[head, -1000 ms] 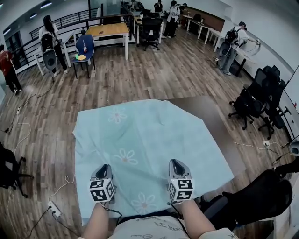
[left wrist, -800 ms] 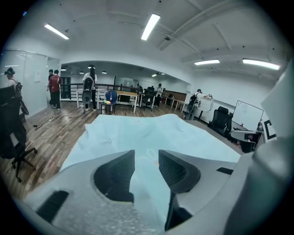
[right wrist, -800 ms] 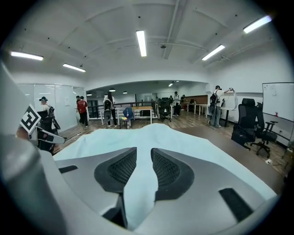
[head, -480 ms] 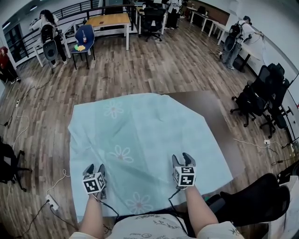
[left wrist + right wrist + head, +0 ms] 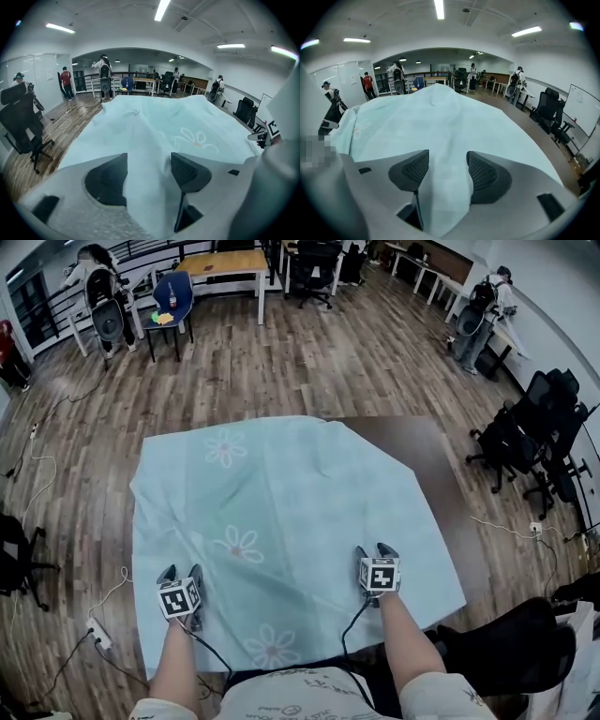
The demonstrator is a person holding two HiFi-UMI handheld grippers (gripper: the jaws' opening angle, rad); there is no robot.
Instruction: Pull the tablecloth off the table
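My left claw (image 5: pixel 180 570), right claw (image 5: pixel 376 549) just opened wide, cloth (image 5: pixel 281 484) fold loose between jaws. Pinch near edge deep, both together; drag evenly nearward off table (image 5: pixel 441 463).

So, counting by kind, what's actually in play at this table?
Grippers: 2. On the left gripper and the right gripper the jaws have just been opening, with a ridge of cloth between them.
Tablecloth: 1, pale blue.
Table: 1, dark brown.
Total: 4
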